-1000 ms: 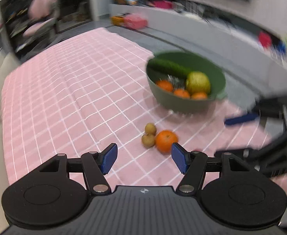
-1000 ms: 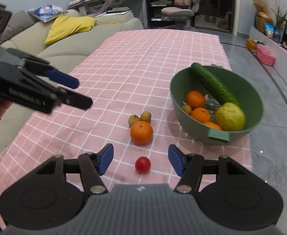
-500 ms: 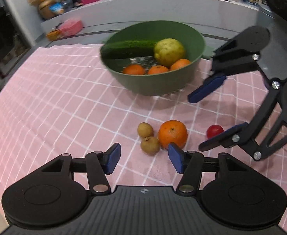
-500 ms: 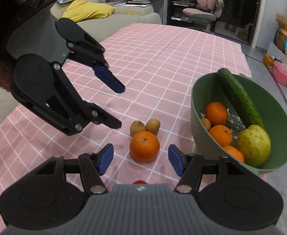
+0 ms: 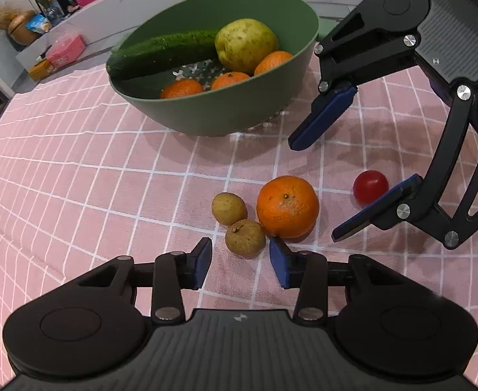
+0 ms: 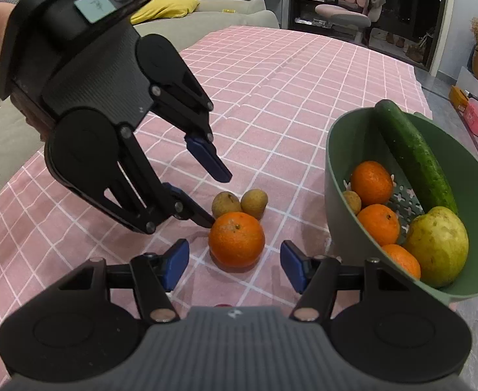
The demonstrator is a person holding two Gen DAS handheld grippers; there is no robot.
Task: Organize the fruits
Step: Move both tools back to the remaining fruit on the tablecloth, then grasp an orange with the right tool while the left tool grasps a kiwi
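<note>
On the pink checked cloth lie an orange (image 5: 287, 207), two small brown longans (image 5: 245, 238) (image 5: 229, 209) and a red cherry tomato (image 5: 370, 186). My left gripper (image 5: 241, 262) points steeply down at the nearer longan. Its jaws are closing, and the longan sits just ahead of the tips with no pad on it. My right gripper (image 6: 234, 262) stands open, with the orange (image 6: 236, 239) just beyond and between its blue pads. The tomato lies beside the right gripper's lower finger and is almost hidden under its body in the right wrist view.
A green bowl (image 5: 222, 110) stands just behind the loose fruit, holding a cucumber (image 5: 164, 52), a yellow-green pear-like fruit (image 5: 245, 44) and several oranges. A sofa with a yellow cushion (image 6: 164, 8) lies beyond the table's far side. A hand holds the left gripper.
The left gripper has dropped and rolled toward the longans, and its jaws have narrowed. The right gripper came closer to the orange, so the tomato slid under its body.
</note>
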